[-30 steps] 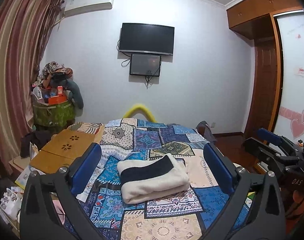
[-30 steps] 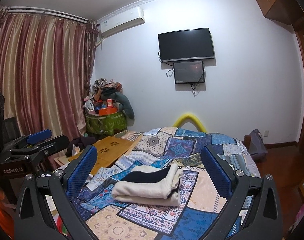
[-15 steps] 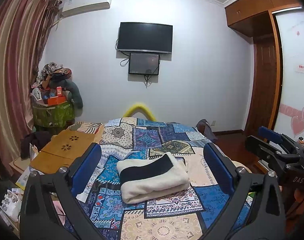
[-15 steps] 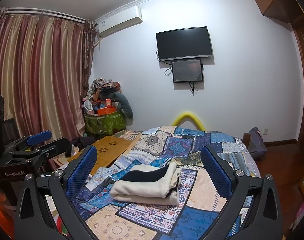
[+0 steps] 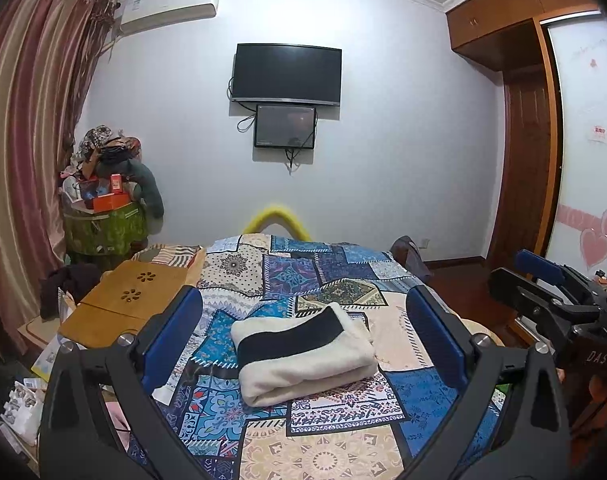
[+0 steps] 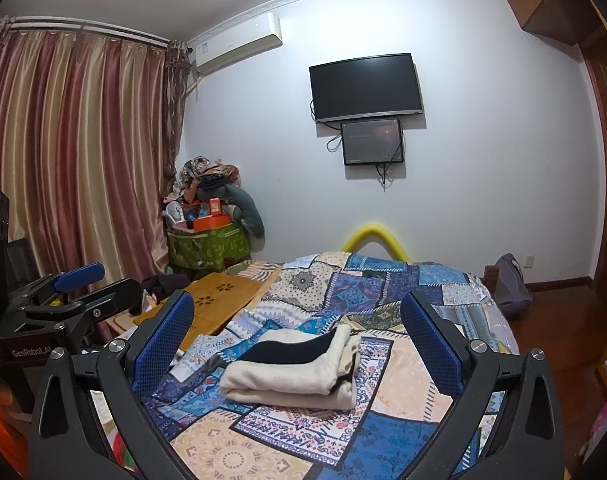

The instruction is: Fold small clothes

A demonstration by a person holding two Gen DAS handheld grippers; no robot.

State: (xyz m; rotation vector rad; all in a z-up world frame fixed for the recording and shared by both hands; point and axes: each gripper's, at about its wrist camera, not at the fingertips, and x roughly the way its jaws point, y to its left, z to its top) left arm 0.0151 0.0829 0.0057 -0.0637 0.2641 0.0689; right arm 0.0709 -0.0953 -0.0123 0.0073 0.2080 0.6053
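A cream garment with a black band lies folded into a thick rectangle [image 5: 303,354] on the patchwork bedspread [image 5: 343,448]; it also shows in the right wrist view [image 6: 291,372]. My left gripper [image 5: 303,344] is open and empty, held back from the bundle with its blue pads wide on either side in the view. My right gripper [image 6: 297,344] is open and empty, likewise held above and short of the bundle. The right gripper shows at the right edge of the left wrist view [image 5: 543,288], and the left gripper at the left edge of the right wrist view [image 6: 63,300].
A wooden lap desk [image 5: 131,300] lies at the bed's left edge. A green bin piled with clutter [image 5: 103,216] stands in the corner by the curtains [image 6: 71,160]. A dark bag [image 6: 509,284] sits on the floor at the right. A TV [image 5: 285,72] hangs on the far wall.
Both grippers have drifted slightly; the view has shifted a little. The folded garment has not moved, and both grippers stay open.
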